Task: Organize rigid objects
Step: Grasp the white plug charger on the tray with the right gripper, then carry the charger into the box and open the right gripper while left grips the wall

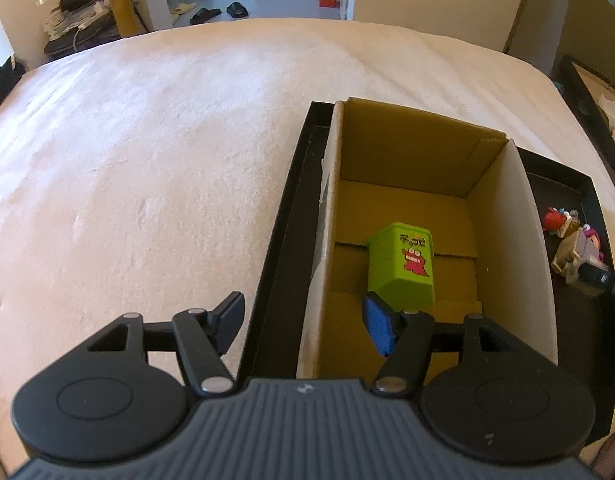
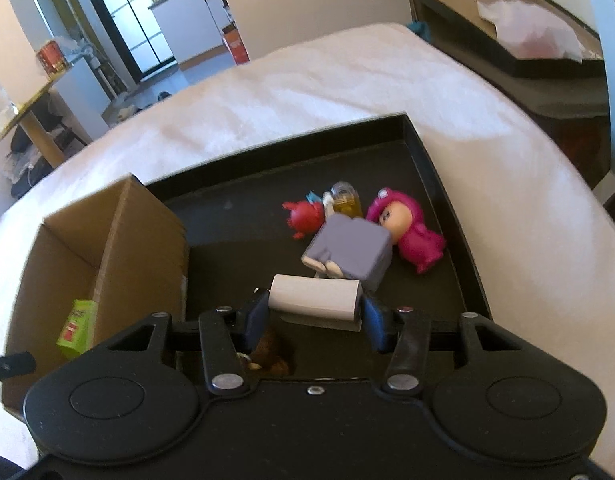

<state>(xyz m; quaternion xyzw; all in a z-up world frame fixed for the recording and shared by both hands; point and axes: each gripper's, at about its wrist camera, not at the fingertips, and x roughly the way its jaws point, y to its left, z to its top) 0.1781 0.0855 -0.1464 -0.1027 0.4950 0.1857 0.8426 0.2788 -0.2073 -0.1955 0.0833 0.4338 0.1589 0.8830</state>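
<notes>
Landmark: a black tray (image 2: 447, 184) is seen lying on a bed (image 1: 147, 140) covered in a pale blanket; every place below is given relative to this tray.
Left hand-held gripper (image 1: 303, 320): held released over the tray's left edge, one finger outside the tray above the blanket, the other inside the cardboard box; nothing is gripped.
Cardboard box (image 1: 419, 148): one is counted, stood open-topped in the left part of the tray, its tall right wall (image 1: 523, 216) forming a barrier between the box interior and the tray's open right part.
Green toy bin (image 1: 401, 264): one is counted, lying tipped inside the box, a red monster printed on its side.
Right hand-held gripper (image 2: 315, 312): clenched on a pale cylinder (image 2: 317, 300), which is pressed between the two blue pads above the near part of the tray floor.
Loose toys: four are counted clustered in the right part of the tray just beyond the cylinder, namely a red figure (image 2: 303, 216), a small yellow bottle (image 2: 345, 200), a grey block figure (image 2: 349, 254) and a pink-hooded doll (image 2: 407, 232); they are seen touching one another.
Brown item (image 2: 273, 354): partly hidden beneath the right hand-held gripper; what it is cannot be told.
</notes>
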